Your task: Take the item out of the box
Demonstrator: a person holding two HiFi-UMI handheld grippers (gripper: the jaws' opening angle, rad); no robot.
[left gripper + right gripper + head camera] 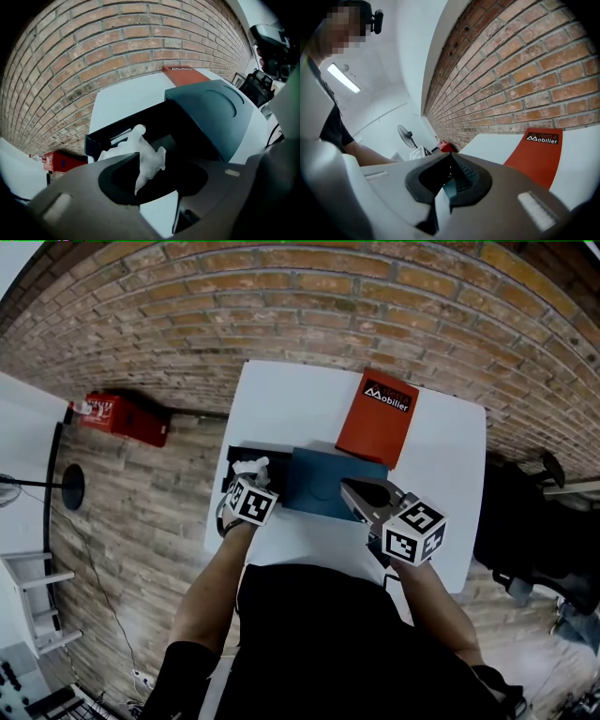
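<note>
Currently: left gripper (247, 482) hovering released over the box (101, 138), right gripper (354, 489) clenching the lid (323, 484).
Head view: the dark box is sitting open mid-counter (291, 399), with its teal lid lying toward 3 o'clock. The white crumpled item (143, 154) is resting inside the box at its 9 o'clock end. The left gripper is pointing steeply down there; its jaws are standing wide apart with the item between them, and the pads are not pressing on it. The right gripper's jaws are closing tight, with a sliver of teal lid edge showing between them. An orange booklet (377, 416) is lying flat at 1 o'clock of the box, near the brick wall (281, 296).
</note>
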